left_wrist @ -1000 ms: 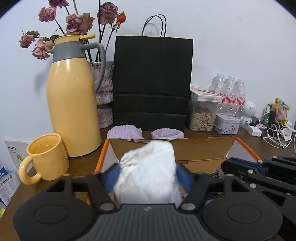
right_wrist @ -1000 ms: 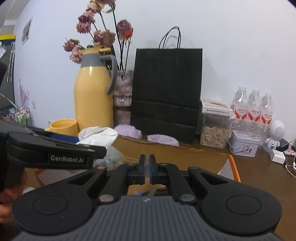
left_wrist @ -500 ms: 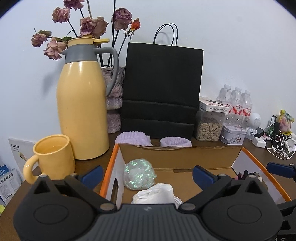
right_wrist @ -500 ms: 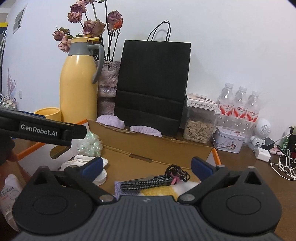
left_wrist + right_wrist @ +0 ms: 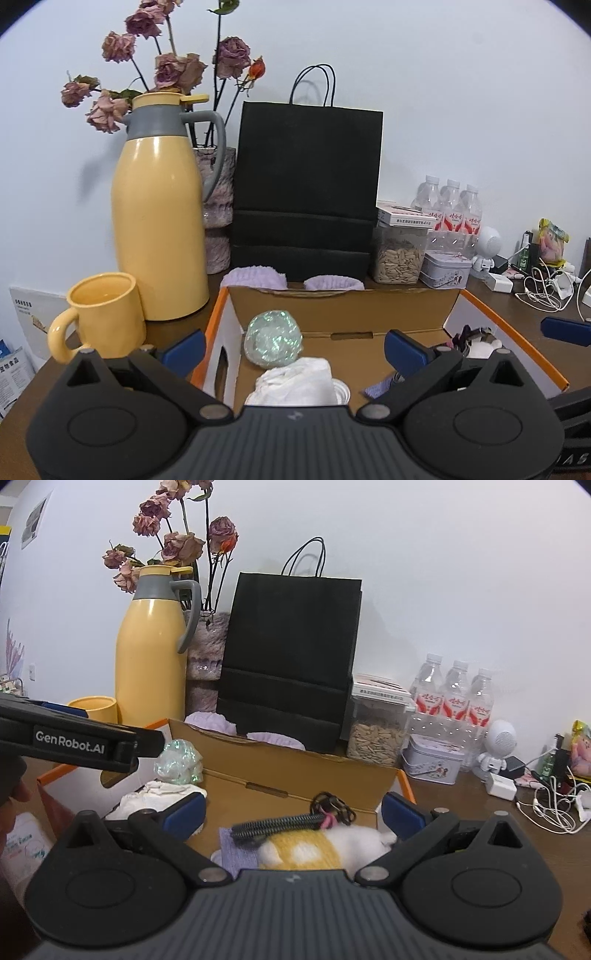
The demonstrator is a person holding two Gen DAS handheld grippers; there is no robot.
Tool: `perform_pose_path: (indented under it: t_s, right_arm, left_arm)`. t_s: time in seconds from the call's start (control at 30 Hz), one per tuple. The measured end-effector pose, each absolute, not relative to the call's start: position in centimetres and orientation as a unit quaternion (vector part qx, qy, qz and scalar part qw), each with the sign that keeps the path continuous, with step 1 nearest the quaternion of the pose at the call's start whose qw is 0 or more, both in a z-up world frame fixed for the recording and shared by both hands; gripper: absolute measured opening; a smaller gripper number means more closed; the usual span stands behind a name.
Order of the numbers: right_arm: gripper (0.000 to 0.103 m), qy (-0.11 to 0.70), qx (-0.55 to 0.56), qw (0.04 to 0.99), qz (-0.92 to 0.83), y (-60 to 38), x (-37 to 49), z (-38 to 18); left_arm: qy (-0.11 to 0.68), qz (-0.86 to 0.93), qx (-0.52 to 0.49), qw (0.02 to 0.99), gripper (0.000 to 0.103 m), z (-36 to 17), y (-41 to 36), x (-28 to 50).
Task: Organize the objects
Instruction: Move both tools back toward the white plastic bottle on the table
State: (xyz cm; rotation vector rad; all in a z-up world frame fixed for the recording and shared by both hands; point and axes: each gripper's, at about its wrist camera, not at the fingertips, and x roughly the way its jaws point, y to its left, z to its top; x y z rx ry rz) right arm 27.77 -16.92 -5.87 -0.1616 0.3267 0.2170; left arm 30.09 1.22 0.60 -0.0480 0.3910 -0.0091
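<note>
Box [image 5: 343, 308] sits in front of the black bag [image 5: 308, 192], and we see a white cloth [image 5: 295, 382] lying inside near its left wall, just in front of a shiny ball [image 5: 273, 343]. Our left gripper [image 5: 293, 349] hangs over them, tongs wide apart, holding nothing. Our right gripper [image 5: 293, 816] is spread open too, above the box's right side, where a dark spring [image 5: 277, 825] rests on a yellow-and-white plush [image 5: 325, 843]. Left of the box stand the mug [image 5: 105, 315] and the jug [image 5: 159, 221].
</note>
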Motion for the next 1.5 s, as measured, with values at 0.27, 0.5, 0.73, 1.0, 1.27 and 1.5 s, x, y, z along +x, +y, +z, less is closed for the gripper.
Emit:
perform_pose_path:
  t_s: [0.27,0.5,0.73,1.0,1.27,1.5]
  right_arm:
    - [0.103,0.157,-0.075,0.98,0.101,-17.9,25.0,-6.9]
    - [0.103,0.167,-0.068,0.978,0.102,-18.6,22.7,-8.4]
    - [0.103,0.184,-0.064,0.977,0.088,-19.3,20.7,-9.5]
    - [0.103,0.208,-0.072,0.971,0.092,-19.2,18.9,-10.4]
    - [0.103,0.232,-0.038,0.968,0.086,-20.1,17.9,-10.5]
    - [0.103,0.242,-0.04,0.967,0.07,-20.2,18.1,-10.8]
  left_arm:
    - [0.173,0.002,-0.02,0.985,0.103,0.2,1.7,26.9]
    - [0.187,0.011,-0.01,0.982,0.103,-1.0,2.0,24.4]
    - [0.205,0.018,-0.014,0.978,0.103,-2.4,2.8,22.4]
    - [0.226,0.024,-0.033,0.973,0.103,-3.4,4.3,20.2]
    - [0.262,0.027,-0.021,0.964,0.103,-4.6,4.2,19.5]
    - [0.288,0.037,-0.003,0.957,0.103,-5.5,3.6,20.3]
